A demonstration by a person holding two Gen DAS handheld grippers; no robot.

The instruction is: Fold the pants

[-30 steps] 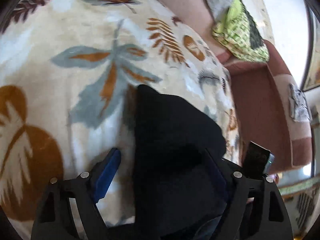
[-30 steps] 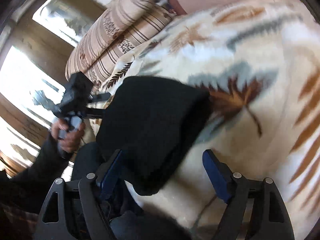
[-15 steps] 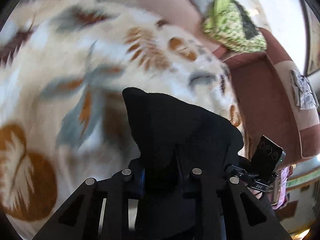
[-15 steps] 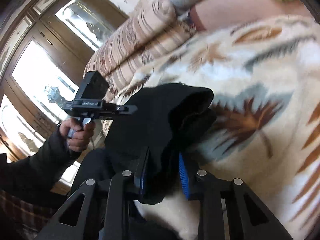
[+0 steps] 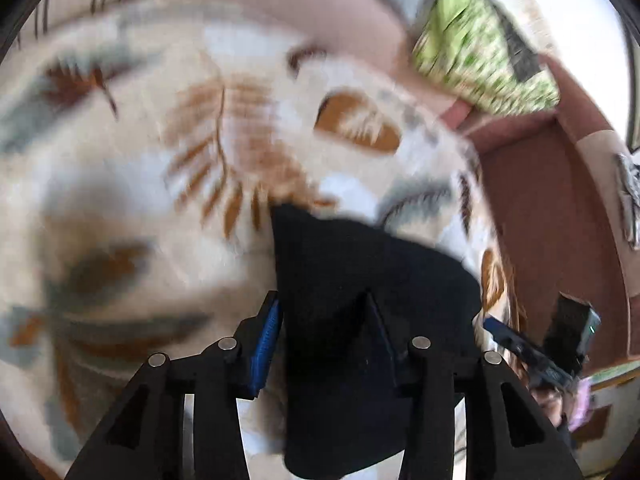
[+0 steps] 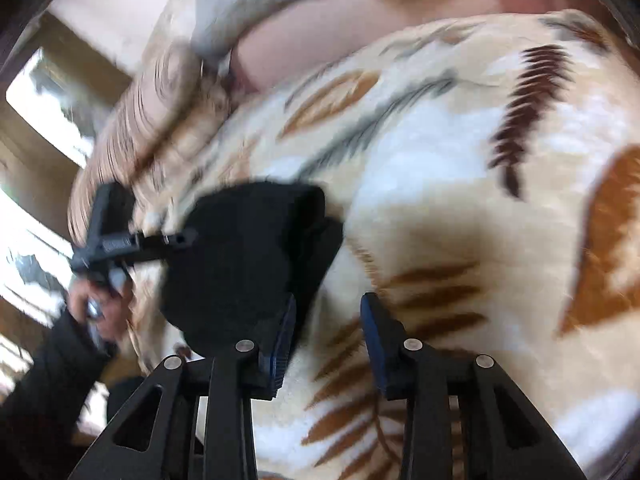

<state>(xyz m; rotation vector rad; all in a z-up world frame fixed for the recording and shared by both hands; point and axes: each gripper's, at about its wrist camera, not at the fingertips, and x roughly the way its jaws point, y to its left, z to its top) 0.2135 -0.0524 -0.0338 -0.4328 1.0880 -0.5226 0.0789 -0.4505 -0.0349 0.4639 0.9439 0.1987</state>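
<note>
The black pants (image 5: 360, 300) lie bunched into a thick dark bundle at the near edge of a leaf-print blanket (image 5: 140, 160) spread over a sofa, with a green patterned cushion (image 5: 480, 48) far off to the right. The left tool (image 5: 320, 340) has its fingers set partly apart with the dark cloth lying between them; whether they actually pinch the fabric cannot be told, since the view is smeared by motion. Further right, the right tool (image 6: 326, 336) has its fingers partly apart with only blanket showing between them, the pants (image 6: 248, 256) just to the left of its left finger (image 6: 282, 340). The likely trouble from here: the bundle sits close to the sofa's near edge, so any tug by one tool alone could drag it off, or loosen the layers and spoil the fold. A finger could also snag the plush blanket and lift it with the cloth.
</note>
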